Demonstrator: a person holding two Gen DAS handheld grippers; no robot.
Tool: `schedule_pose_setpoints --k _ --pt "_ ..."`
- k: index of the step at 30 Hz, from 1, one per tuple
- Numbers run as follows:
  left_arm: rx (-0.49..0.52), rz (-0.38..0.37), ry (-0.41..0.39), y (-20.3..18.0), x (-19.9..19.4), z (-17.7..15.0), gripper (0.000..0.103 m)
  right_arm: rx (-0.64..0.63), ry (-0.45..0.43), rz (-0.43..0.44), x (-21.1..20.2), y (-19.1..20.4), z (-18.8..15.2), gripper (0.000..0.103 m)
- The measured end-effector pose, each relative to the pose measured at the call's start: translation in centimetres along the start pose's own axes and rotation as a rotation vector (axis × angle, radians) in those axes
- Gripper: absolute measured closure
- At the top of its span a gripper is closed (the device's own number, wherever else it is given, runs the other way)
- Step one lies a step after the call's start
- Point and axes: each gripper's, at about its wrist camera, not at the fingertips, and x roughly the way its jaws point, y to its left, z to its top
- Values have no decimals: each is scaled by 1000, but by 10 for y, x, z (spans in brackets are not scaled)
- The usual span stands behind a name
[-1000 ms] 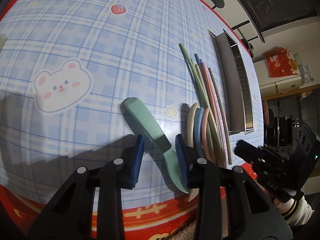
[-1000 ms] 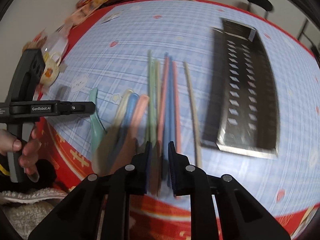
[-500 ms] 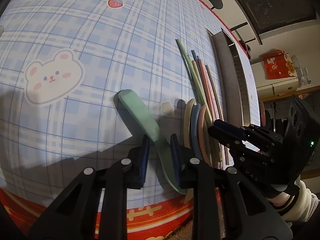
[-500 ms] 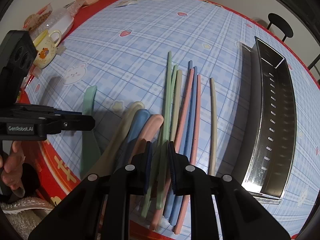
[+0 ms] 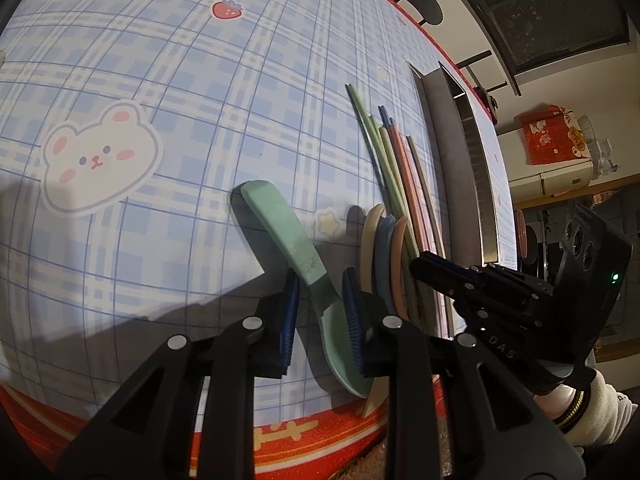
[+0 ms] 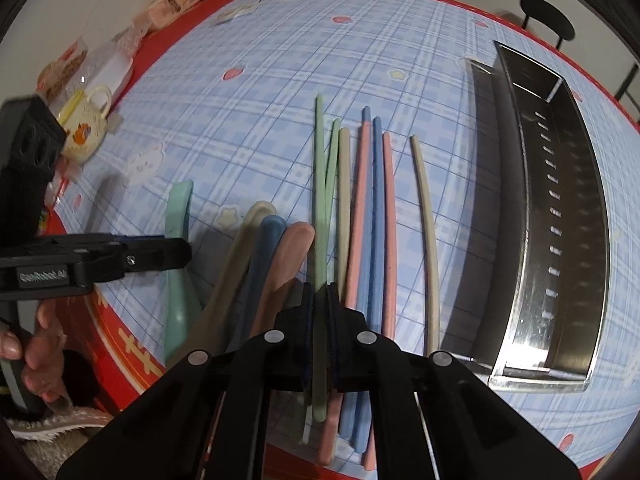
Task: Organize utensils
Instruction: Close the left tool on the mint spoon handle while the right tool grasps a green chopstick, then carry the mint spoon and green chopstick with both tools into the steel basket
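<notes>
A green spoon (image 5: 292, 240) lies on the blue checked tablecloth (image 5: 200, 80) near the front edge. My left gripper (image 5: 320, 304) straddles its neck, jaws narrowed but with a gap on the left pad. Beige, blue and pink spoons (image 6: 260, 264) lie beside it, then several coloured chopsticks (image 6: 372, 200). My right gripper (image 6: 319, 300) is shut on a green chopstick (image 6: 320, 200), still low over the pile. A steel drainer tray (image 6: 560, 220) stands at the right.
A small cup (image 6: 86, 128) and snack packets (image 6: 100, 68) sit at the table's far left edge. A lone beige chopstick (image 6: 428, 232) lies between the pile and the tray. A black stool (image 5: 420, 4) stands beyond the table.
My left gripper narrowed around the green spoon's neck and now stands a little wider than half a second ago. My right gripper came down onto the pile and shut on a green chopstick.
</notes>
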Motion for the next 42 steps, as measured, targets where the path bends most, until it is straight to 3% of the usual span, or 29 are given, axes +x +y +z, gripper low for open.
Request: schedule_pose_setpoints --k 10,16,20,28,42 --pt "1 3 -3 -1 3 3 79 194 -75 123 -27 -26 -38 96" --pt "-10 27 1 -4 4 6 80 231 -131 141 -48 -39 -53 96" --pt "-14 40 -7 -9 2 9 92 235 -174 145 -60 -46 -58 96" --pt "14 80 -75 -27 -17 14 93 243 -242 173 -79 -72 -63 96" --pt "109 131 -158 -106 -38 16 92 302 -327 237 -97 -140 -66 96"
